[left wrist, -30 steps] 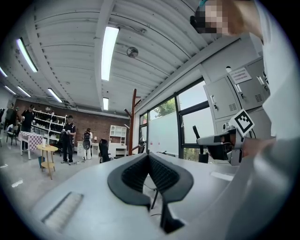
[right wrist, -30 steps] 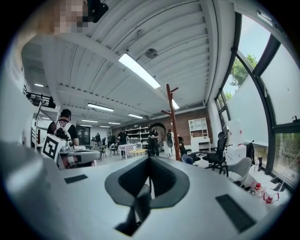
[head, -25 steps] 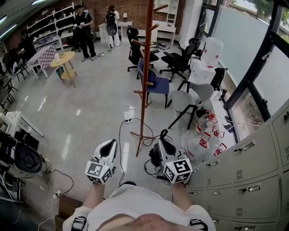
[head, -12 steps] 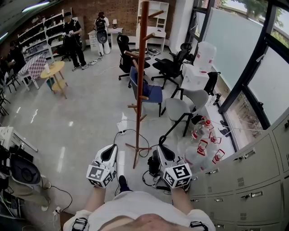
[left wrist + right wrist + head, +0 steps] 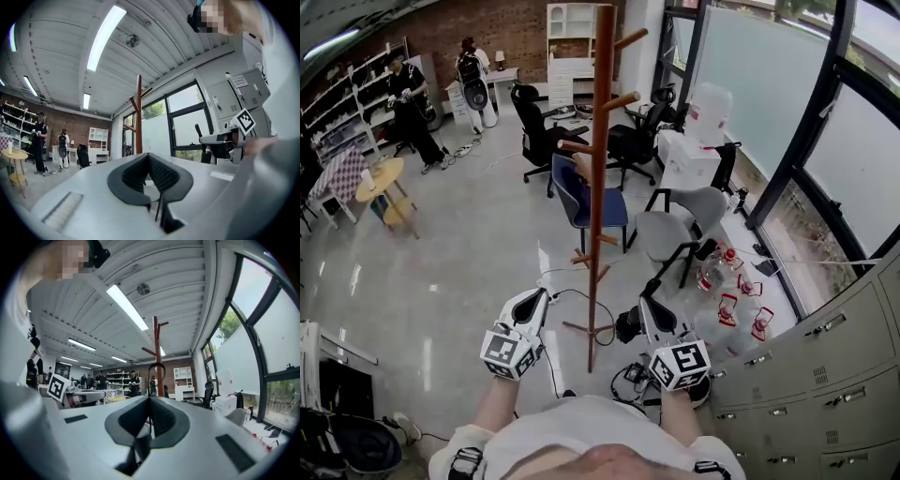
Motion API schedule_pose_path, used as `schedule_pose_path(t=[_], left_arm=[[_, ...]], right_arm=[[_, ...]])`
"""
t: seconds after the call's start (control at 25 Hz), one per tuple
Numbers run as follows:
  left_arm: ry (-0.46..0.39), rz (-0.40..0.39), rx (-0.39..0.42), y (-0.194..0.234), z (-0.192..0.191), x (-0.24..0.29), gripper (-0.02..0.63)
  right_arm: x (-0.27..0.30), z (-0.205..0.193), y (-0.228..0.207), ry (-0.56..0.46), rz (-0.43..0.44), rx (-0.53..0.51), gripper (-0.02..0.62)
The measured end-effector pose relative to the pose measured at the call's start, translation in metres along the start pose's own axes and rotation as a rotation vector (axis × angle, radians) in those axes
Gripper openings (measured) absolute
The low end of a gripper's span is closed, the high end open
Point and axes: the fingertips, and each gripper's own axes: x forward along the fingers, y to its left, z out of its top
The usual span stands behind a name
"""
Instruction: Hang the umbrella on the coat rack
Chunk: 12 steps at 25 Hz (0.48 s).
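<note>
Indoors, glossy grey floor [image 5: 469,234], brick wall [image 5: 441,37], coat rack [image 5: 598,169], left gripper [image 5: 536,298] closed, right gripper [image 5: 649,302] clamped on umbrella [image 5: 627,325].

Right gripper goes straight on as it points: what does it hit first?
Probably the coat rack. Its pole stands dead ahead of the right gripper, just behind the umbrella strap looping out of the shut jaws. The gap is unclear; nothing else shows in between.

Both arms reach forward, left tool [image 5: 538,299] pinched together, right tool [image 5: 649,303] clamped on the umbrella [image 5: 627,325].
</note>
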Motion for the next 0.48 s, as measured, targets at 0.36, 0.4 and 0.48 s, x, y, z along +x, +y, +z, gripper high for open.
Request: schedule_pose_path(t=[0.36, 0.4, 0.48], left_arm=[[0.008, -0.024, -0.047, 0.048, -0.014, 0.016, 0.009], [0.012, -0.024, -0.053, 0.050, -0.017, 0.018, 0.009], [0.017, -0.024, -0.062, 0.053, -0.020, 0.022, 0.009]], right_arm=[[0.050, -0.010, 0.003, 0.033, -0.045, -0.004, 0.009], [0.053, -0.011, 0.004, 0.038, -0.042, -0.003, 0.009], [0.056, -0.014, 0.005, 0.047, -0.033, -0.002, 0.009]])
